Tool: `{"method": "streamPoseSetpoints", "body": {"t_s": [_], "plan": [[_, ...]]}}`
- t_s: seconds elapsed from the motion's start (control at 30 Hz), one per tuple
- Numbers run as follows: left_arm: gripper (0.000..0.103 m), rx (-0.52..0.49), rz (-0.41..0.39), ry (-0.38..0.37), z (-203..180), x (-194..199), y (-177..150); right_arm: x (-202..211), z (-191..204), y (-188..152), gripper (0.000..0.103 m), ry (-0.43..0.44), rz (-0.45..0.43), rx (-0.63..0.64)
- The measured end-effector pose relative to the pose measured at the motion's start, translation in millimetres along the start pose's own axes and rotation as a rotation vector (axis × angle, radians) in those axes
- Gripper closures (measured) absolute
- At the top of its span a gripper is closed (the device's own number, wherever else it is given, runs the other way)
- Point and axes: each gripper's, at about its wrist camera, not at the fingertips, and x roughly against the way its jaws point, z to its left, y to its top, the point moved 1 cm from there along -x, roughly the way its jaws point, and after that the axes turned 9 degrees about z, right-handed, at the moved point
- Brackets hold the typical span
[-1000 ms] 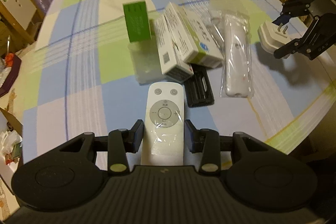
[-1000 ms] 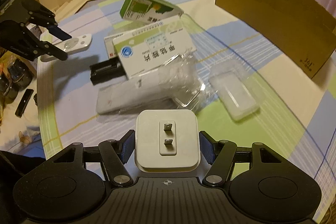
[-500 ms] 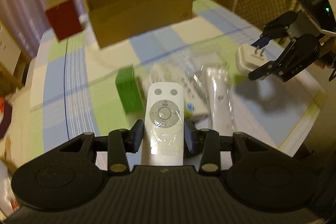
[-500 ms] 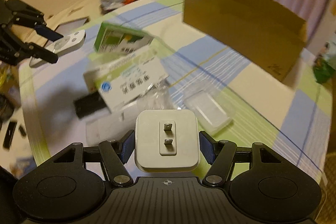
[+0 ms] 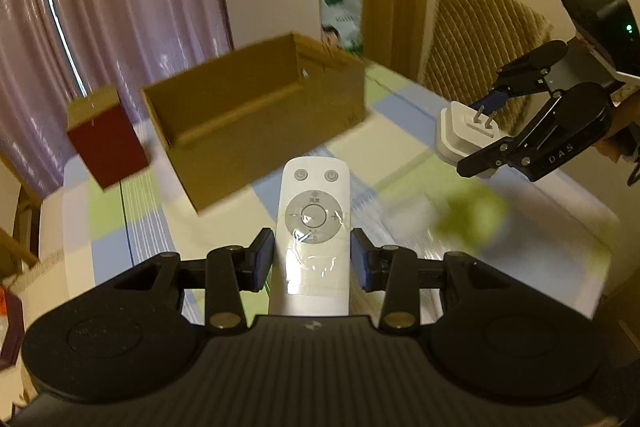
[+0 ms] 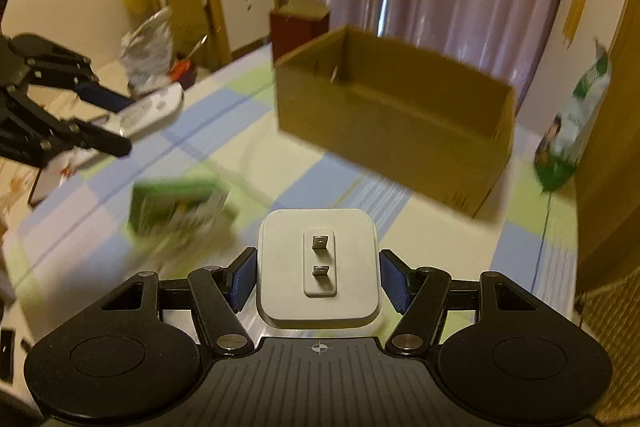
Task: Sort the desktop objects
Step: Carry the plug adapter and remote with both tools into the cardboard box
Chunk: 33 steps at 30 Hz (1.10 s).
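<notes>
One legible mark: "DAS", right gripper (image 5: 478, 143).

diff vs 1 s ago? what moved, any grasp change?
Both grippers lifted and tipped up from the clutter toward the open cardboard box. The left gripper carried the white remote up off the table; the right gripper carried the white plug adapter. No grasp change: both stay clamped on their items. The box, the red box and the green carton look unmoved.

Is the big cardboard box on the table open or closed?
Open. The cardboard box has no lid or flaps over its top, and both wrist views look down at its bare inner walls.
</notes>
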Motion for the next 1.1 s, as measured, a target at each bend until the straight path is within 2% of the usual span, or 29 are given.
{"method": "streamPoseSetpoints", "body": {"t_s": [0.07,0.2,0.43,0.57,0.67,0.83,1.1], "plan": [[0.067,0.003,-0.016,0.008,11.2,-9.0,21.4,-5.0,-12.0,20.0,0.039,-0.006,-0.01,-0.007],[0.067,0.023,-0.031,0.036,39.9,-31.3,68.7,-42.0,-50.5,65.5,0.039,-0.009,0.01,-0.002],[0.067,0.018,0.009,0.083,92.7,-105.7,154.6,-106.7,-117.7,145.1,0.039,-0.015,0.047,0.007],[0.067,-0.004,0.053,0.094,111.1,-156.9,187.4,-143.7,-156.1,190.6,0.039,-0.019,0.067,0.012],[0.067,-0.015,0.094,0.087,119.3,-194.8,203.0,-176.9,-170.6,197.3,0.039,-0.003,0.147,0.009],[0.067,-0.032,0.156,0.075,123.3,-235.9,204.4,-218.9,-183.6,194.8,0.039,0.019,0.254,0.015],[0.067,-0.052,0.24,0.055,129.5,-290.6,205.2,-248.2,-184.9,185.8,0.039,0.01,0.361,0.09]]}}
